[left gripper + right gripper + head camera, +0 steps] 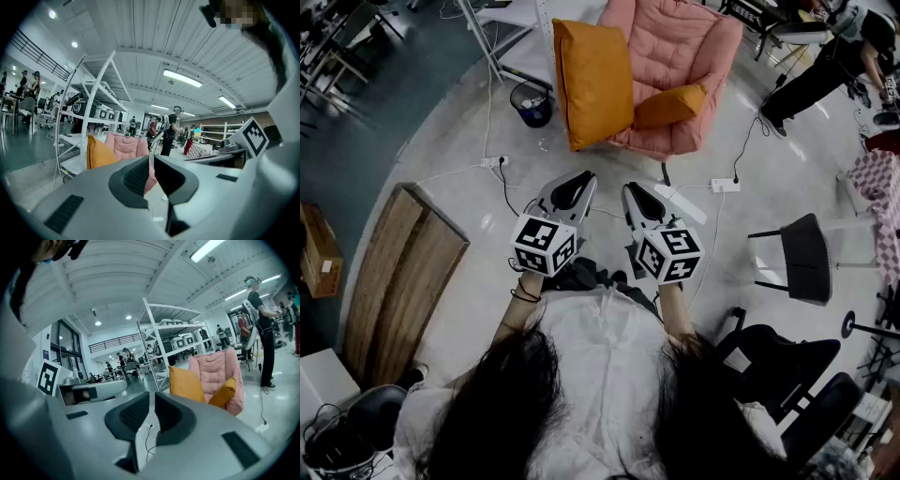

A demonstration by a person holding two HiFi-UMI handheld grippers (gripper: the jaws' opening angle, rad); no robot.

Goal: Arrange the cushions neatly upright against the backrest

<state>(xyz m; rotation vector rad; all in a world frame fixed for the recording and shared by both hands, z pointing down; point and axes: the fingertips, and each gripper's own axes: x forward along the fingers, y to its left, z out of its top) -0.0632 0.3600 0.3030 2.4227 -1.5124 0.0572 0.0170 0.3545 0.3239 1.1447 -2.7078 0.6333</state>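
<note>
Head view, entry for the approach step; no cushion is in hand yet.

- Pink armchair (675, 56): the landmark, on the floor ahead of the person and well apart from both grippers.
- Large orange cushion (592, 82): stands on edge at the armchair's front, on the side toward the waste bin (531, 101). It is roughly upright but sits forward of the backrest, not against it.
- Small orange cushion (670, 105): lies tilted on the armchair's seat, slumped low rather than standing.
- Left gripper (577, 180): fingers together with nothing between them, held near the person's body and pointing toward the armchair.
- Right gripper (634, 194): fingers likewise closed and empty, just beside the left one.

Step, as judged: the opening, before any reach, with both cushions yet to be placed.

Next move, as judged: step closer to the armchair, spread one gripper's fingers, and take a cushion by its edge. The large one is nearer and blocks the seat, so it probably goes first.
</note>
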